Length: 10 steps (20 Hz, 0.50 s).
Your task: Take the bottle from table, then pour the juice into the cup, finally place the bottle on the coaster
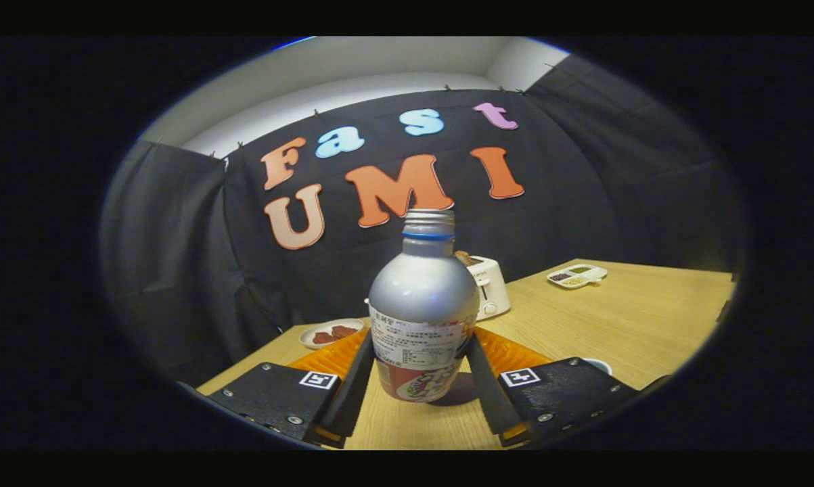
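My gripper (420,352) has the bottle (422,318) upright between its fingers, both pressing its lower sides. It appears lifted just off the table (623,325), long axis vertical, neck pointing away from me.

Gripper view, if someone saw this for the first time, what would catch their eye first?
First the silver bottle, upright and uncapped between the gripper fingers, which both press its sides; it looks just off the wooden table, over its shadow. Right behind it lies an orange coaster, with a white toaster beyond, a small plate of reddish food beside it, and a divided snack dish far across the table.
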### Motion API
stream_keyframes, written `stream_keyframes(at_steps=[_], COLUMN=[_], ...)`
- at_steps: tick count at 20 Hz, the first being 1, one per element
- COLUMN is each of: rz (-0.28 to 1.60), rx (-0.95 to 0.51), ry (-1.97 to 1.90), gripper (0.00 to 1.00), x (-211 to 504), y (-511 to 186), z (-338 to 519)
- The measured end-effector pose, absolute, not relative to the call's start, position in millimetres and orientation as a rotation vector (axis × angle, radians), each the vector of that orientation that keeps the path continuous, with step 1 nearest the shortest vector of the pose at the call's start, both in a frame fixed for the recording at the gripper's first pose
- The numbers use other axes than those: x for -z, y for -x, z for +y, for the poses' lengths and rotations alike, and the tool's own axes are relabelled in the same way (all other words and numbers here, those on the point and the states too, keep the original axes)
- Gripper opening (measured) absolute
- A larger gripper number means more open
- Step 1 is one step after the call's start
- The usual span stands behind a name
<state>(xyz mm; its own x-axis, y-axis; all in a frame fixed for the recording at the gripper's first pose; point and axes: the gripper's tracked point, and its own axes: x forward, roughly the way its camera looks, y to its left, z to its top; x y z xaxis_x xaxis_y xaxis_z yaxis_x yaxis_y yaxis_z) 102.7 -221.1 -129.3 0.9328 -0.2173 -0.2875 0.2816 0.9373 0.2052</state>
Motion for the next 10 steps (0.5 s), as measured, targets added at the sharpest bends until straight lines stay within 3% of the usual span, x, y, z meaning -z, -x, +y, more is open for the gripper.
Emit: stream_keyframes(at_steps=[10], rz=[0.399], rx=[0.259], ry=[-0.083], gripper=[0.73], x=[187], y=[-111], z=[-224])
